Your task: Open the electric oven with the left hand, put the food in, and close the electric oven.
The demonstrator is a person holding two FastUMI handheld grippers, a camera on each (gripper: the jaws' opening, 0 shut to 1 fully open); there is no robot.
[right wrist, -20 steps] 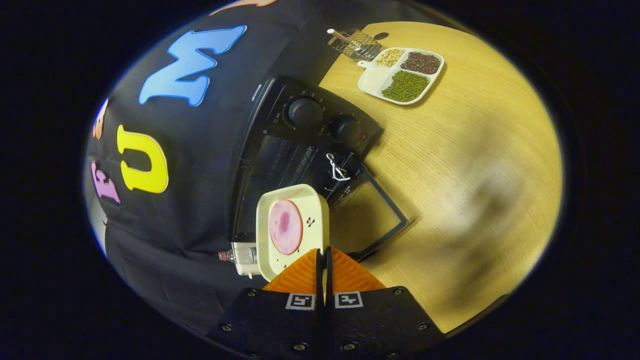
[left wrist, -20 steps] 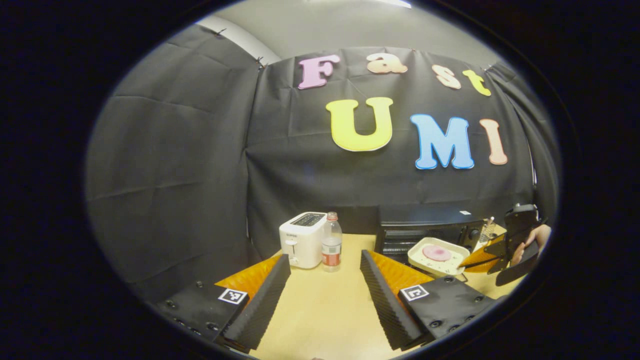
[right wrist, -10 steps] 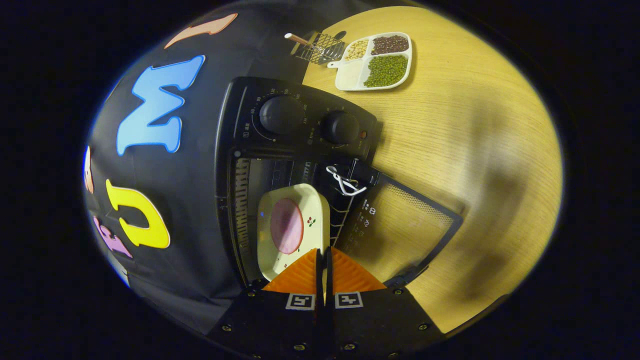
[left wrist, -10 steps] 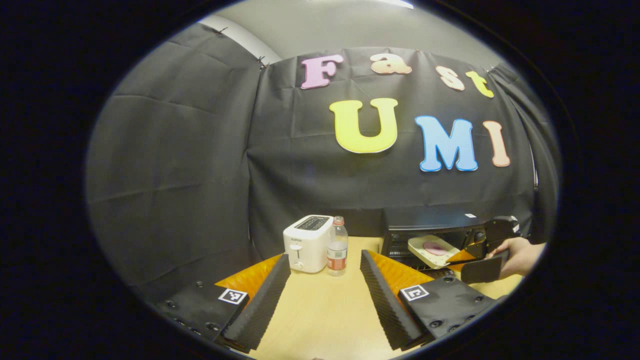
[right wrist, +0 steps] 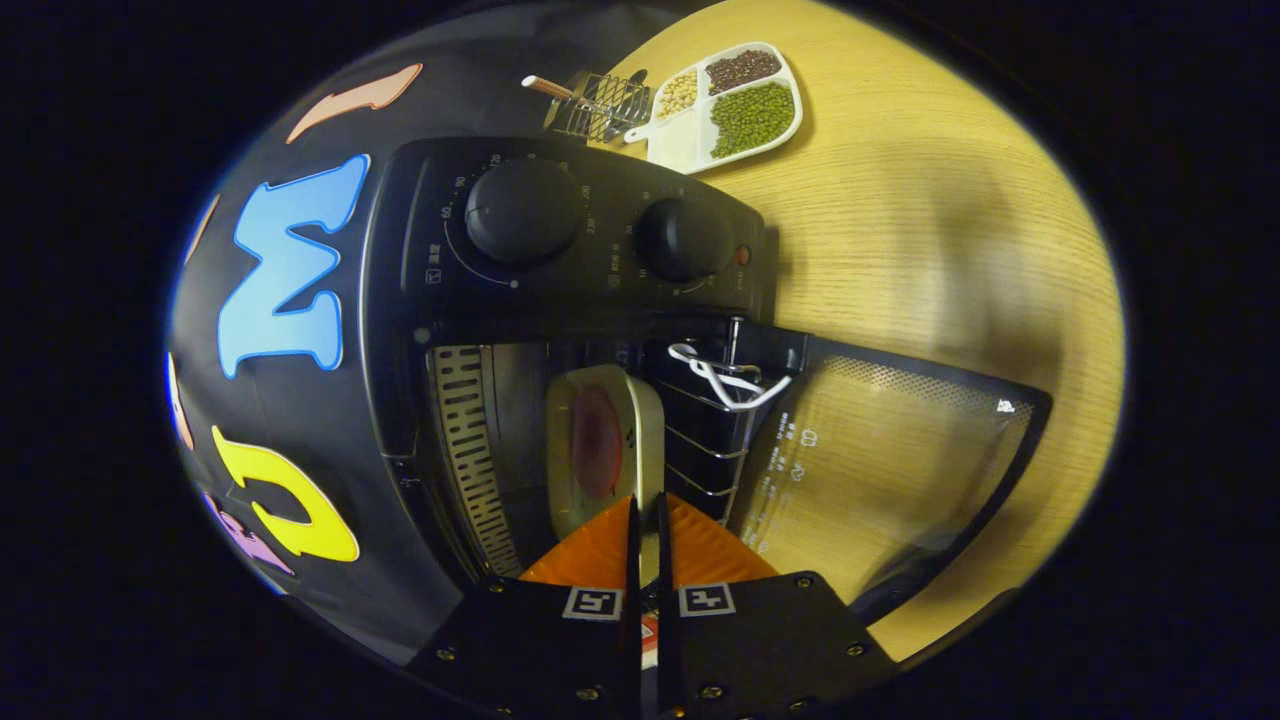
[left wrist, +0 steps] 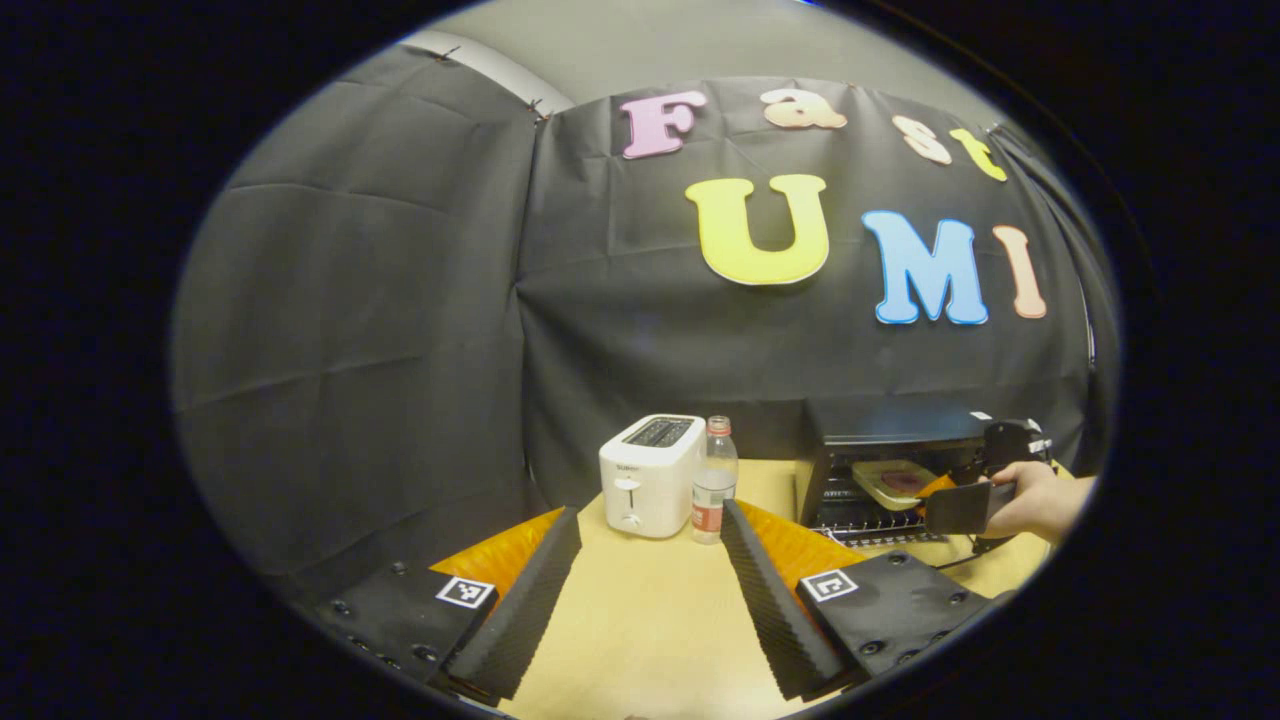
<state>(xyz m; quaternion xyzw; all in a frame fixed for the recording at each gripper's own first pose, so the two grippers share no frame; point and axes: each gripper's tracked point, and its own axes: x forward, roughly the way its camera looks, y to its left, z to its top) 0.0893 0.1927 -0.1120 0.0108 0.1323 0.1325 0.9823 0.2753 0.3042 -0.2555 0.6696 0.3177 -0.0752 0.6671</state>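
Plate [right wrist: 600,450] w/ food now inside oven [right wrist: 560,260], pinched by right tongs [right wrist: 646,515]; left tongs [left wrist: 645,580] spread.

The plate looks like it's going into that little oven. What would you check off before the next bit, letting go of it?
1. Oven door fully down: ok, it lies flat over the table.
2. Plate inside the oven opening: ok, most of it is past the front edge.
3. Right gripper grip: ok, both fingers pinch the plate's rim.
4. Plate resting on the wire rack: cannot tell; contact is hidden.
5. Food slice on the plate: ok, centred.
6. Left gripper clear of the door: ok, open, off by the toaster.
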